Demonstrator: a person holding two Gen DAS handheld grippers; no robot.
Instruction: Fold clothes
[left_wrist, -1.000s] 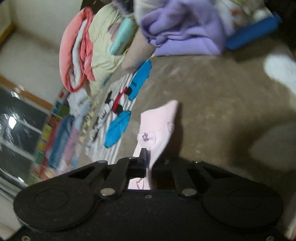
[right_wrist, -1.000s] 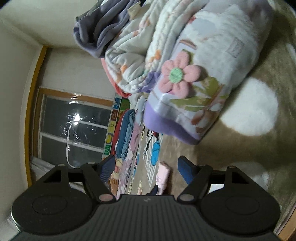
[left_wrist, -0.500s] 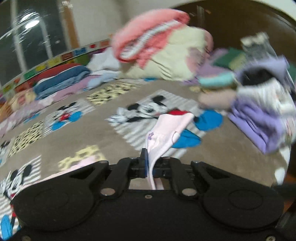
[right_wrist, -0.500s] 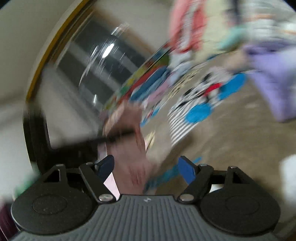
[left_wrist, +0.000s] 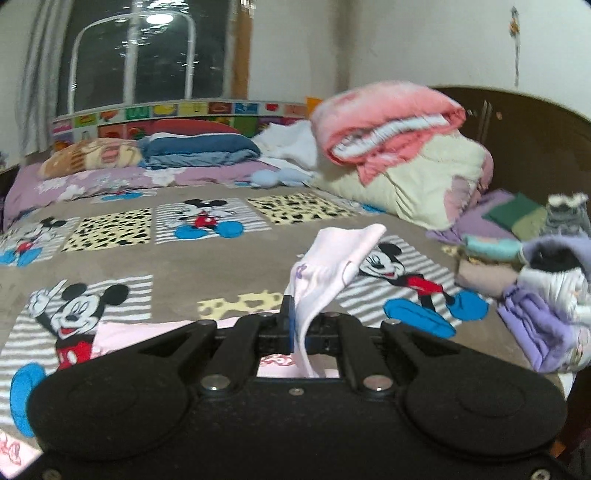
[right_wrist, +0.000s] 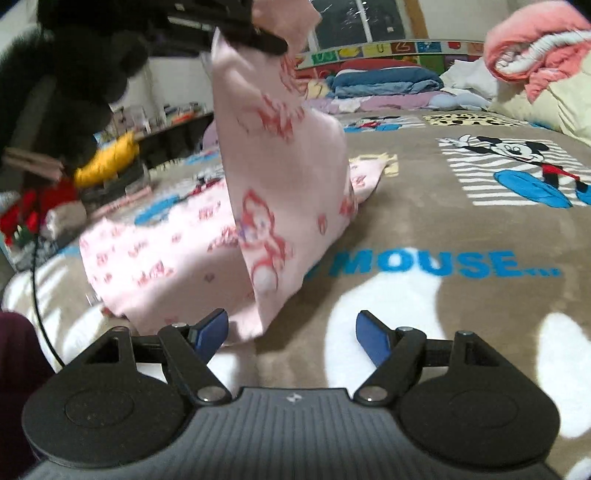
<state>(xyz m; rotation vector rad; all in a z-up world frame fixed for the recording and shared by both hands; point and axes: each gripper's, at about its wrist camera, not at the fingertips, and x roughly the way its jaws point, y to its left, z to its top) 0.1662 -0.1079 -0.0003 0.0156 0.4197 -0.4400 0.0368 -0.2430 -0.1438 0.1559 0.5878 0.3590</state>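
A pale pink garment with red prints hangs from my left gripper, which is shut on one edge of it; a flap sticks up past the fingers. In the right wrist view the left gripper holds the cloth high at top left, and the cloth's lower part lies on the brown Mickey Mouse blanket. My right gripper is open and empty, low over the blanket, with the hanging cloth's bottom corner just in front of its left fingertip.
Folded pink and cream quilts are piled at the back right. Blue folded bedding lies by the window. A purple pile of clothes sits at the right edge. Clutter and a yellow item stand off the bed's left side.
Both grippers swung round from the quilt pile towards the window side of the bed. The left gripper lifted the pink garment off the blanket; the right gripper came down near its hanging corner.
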